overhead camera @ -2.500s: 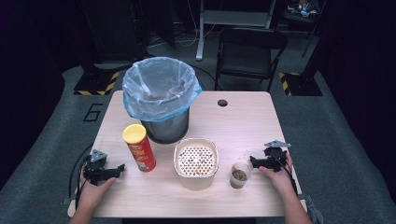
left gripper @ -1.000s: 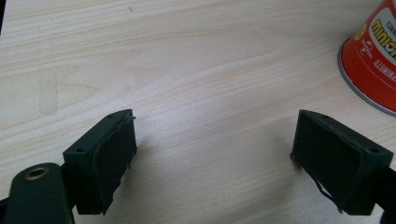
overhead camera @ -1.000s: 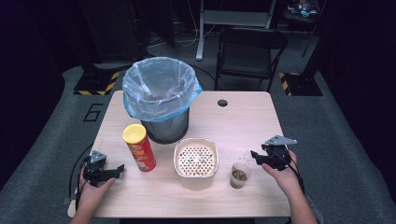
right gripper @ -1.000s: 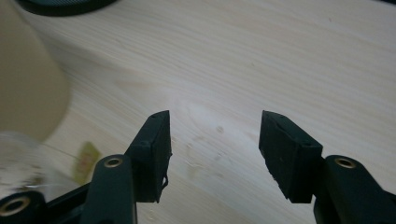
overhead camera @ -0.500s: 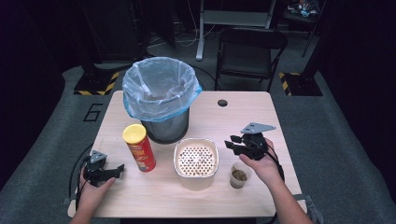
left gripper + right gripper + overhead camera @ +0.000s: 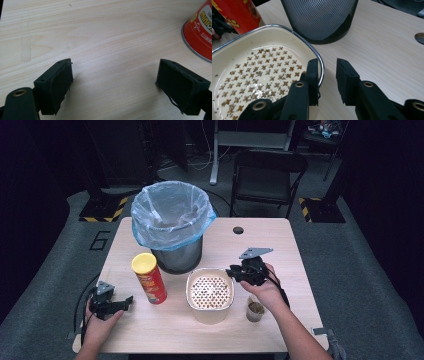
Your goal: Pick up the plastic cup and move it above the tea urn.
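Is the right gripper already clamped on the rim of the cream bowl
No. In the right gripper view the right gripper straddles the rim of the cream bowl, one jaw inside, one outside, with a gap on the outer side.

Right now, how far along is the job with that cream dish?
Nothing looks done yet: the cream dish sits on the table beside the can. In hand: the right gripper straddles the dish's rim, jaws just closing, not yet pinching. Left: grip and probably lift it. The left gripper lies open, idle.
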`<state>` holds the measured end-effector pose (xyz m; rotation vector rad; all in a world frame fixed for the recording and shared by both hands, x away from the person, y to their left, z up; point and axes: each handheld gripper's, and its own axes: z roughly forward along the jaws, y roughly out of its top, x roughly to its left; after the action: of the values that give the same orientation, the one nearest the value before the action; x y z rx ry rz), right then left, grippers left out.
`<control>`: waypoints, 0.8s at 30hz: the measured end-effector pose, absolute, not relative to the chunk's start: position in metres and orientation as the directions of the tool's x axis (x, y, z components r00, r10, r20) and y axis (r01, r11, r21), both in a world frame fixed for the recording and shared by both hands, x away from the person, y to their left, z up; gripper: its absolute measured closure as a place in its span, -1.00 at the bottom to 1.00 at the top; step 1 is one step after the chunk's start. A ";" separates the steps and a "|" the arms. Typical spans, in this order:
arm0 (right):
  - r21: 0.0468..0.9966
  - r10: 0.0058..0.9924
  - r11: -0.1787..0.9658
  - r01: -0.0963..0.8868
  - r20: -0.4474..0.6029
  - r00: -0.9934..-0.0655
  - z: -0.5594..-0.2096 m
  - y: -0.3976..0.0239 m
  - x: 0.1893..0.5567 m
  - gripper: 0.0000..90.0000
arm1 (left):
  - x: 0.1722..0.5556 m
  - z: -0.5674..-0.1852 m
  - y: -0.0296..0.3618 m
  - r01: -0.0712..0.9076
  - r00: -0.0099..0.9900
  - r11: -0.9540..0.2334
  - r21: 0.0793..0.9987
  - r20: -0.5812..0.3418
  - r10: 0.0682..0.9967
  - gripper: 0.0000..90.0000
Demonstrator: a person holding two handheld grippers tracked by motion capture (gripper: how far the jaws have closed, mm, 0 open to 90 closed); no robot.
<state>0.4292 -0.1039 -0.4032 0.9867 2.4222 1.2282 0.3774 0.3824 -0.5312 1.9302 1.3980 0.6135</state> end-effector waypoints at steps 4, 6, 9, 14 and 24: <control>0.773 0.665 0.431 0.465 0.076 -0.743 -0.406 -0.098 0.432 0.67 | 0.377 -0.531 0.382 0.635 0.316 -0.204 0.745 -0.010 0.949 -0.71; 0.770 0.666 0.430 0.472 0.083 -0.741 -0.407 -0.096 0.433 0.71 | 0.377 -0.531 0.382 0.638 0.317 -0.206 0.742 -0.010 0.948 -0.71; 0.757 0.659 0.447 0.476 0.081 -0.748 -0.410 -0.091 0.434 0.77 | 0.377 -0.531 0.382 0.637 0.317 -0.205 0.743 -0.010 0.948 -0.71; 0.757 0.652 0.455 0.468 0.074 -0.754 -0.411 -0.092 0.431 0.77 | 0.377 -0.531 0.382 0.636 0.316 -0.204 0.744 -0.010 0.949 -0.71; 0.757 0.628 0.479 0.445 0.059 -0.776 -0.411 -0.102 0.413 0.76 | 0.377 -0.531 0.382 0.635 0.316 -0.205 0.745 -0.009 0.949 -0.71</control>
<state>0.4129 -0.1024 -0.4108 0.9231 2.4995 1.1788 0.3774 0.3824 -0.5311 1.9315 1.3980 0.6135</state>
